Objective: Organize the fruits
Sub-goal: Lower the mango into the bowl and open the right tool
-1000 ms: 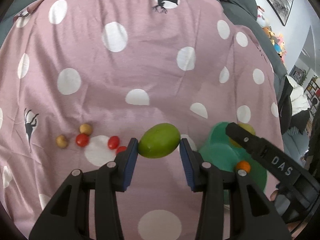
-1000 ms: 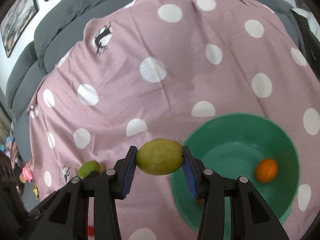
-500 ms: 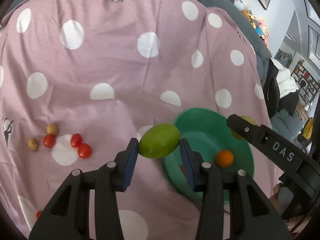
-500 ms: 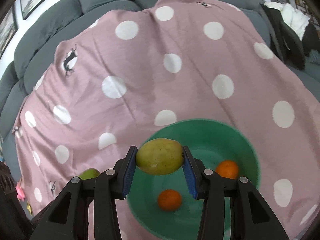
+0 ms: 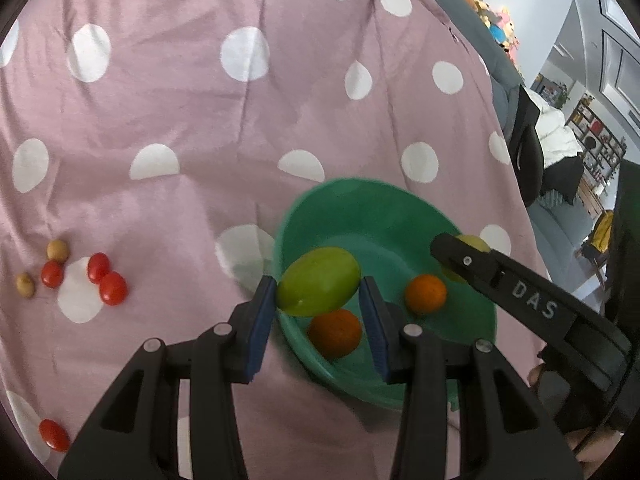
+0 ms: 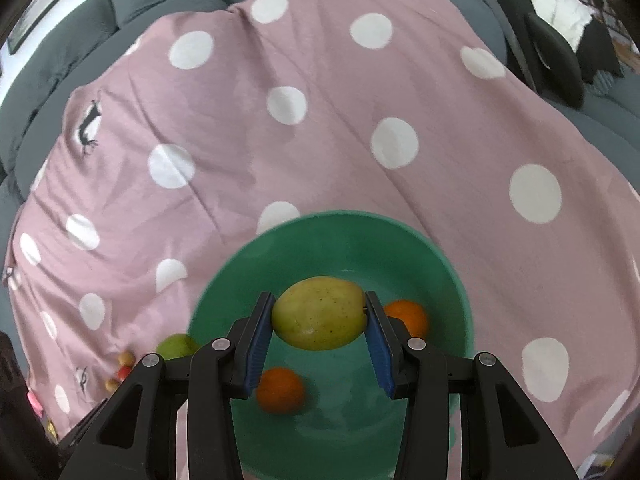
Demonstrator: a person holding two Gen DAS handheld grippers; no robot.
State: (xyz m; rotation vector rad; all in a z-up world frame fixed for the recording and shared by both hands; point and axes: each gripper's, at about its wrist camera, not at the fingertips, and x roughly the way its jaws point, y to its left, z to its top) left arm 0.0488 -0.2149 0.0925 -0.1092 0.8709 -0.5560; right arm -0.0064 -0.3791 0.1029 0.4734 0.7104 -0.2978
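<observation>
Holding a green mango [image 5: 318, 281], the left claw [image 5: 318, 294] sits low over the near-left rim of the green bowl [image 5: 360, 200], blue pads pressed on both ends of the fruit, which hangs w/ its long axis across the claw. Right claw [image 6: 319, 314] is clamped on a yellow-green mango [image 6: 319, 313] the same way, hovering above the bowl's middle, pointing down into it. In the left wrist view the right claw's black arm marked "DAS" reaches in from the right over the bowl's far side.

Inside the bowl: two oranges, one [image 5: 335, 333] just under the left claw, the other [image 5: 425, 294] nearer the right claw. On the pink polka-dot cloth [image 5: 200, 120] left of the bowl lie cherry tomatoes [image 5: 113, 288] and a couple of small tan fruits [image 5: 57, 250], well apart from the bowl.

Vs 1 s ago: both claws have swung toward the bowl. Left one was then over bare cloth w/ the bowl off to its right; right one was beside the bowl's left rim. Grips unchanged, both mangoes still held.
</observation>
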